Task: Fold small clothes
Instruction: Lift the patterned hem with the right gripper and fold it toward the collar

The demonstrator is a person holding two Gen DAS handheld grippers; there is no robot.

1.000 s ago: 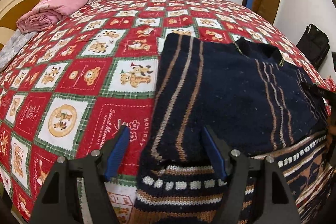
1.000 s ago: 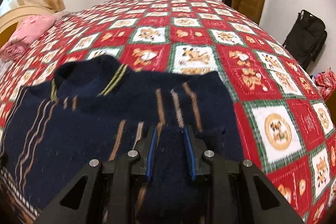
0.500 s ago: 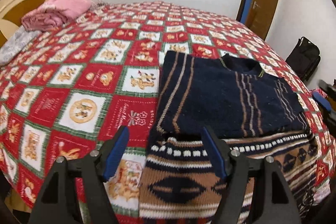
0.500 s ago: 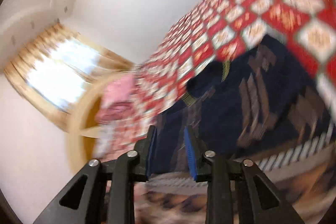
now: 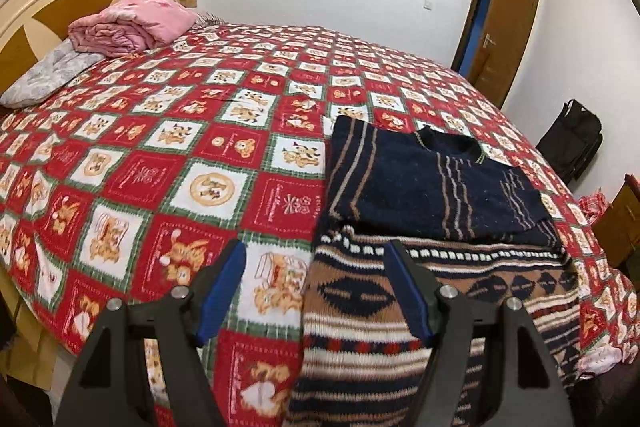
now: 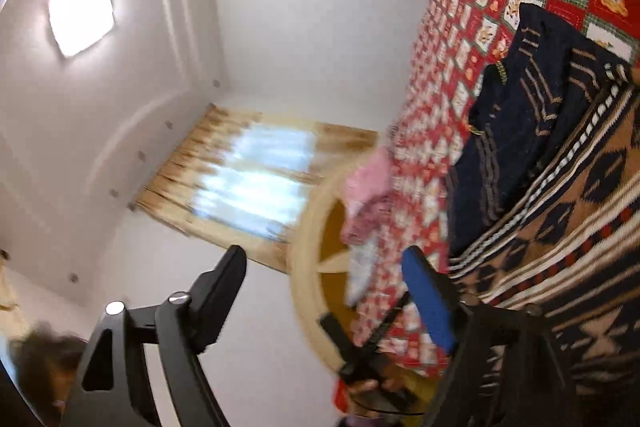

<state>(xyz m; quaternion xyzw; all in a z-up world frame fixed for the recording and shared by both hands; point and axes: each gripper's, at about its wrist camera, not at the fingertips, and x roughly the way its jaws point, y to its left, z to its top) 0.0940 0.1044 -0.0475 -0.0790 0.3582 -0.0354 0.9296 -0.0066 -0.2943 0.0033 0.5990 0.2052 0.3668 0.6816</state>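
Note:
A navy knitted sweater [image 5: 432, 187] with tan stripes lies on the bed, its sleeves folded in over the dark chest; its brown and white patterned hem [image 5: 400, 307] hangs toward the bed's near edge. My left gripper [image 5: 316, 291] is open and empty, held above the hem's left part. My right gripper [image 6: 324, 299] is open and empty, tilted sideways in the air and pointing at the wall and window. The sweater shows at the right of the right wrist view [image 6: 532, 131].
The bed has a red patchwork quilt [image 5: 180, 155] with bear squares. A folded pink blanket [image 5: 132, 23] and a grey pillow [image 5: 52, 75] lie by the round headboard [image 5: 44, 3]. A wooden door [image 5: 504, 23] and a black bag [image 5: 572, 139] are at the right.
My right gripper let go of the sweater sleeve, opened, and swung up and sideways away from the bed. My left gripper pulled back and up, still open.

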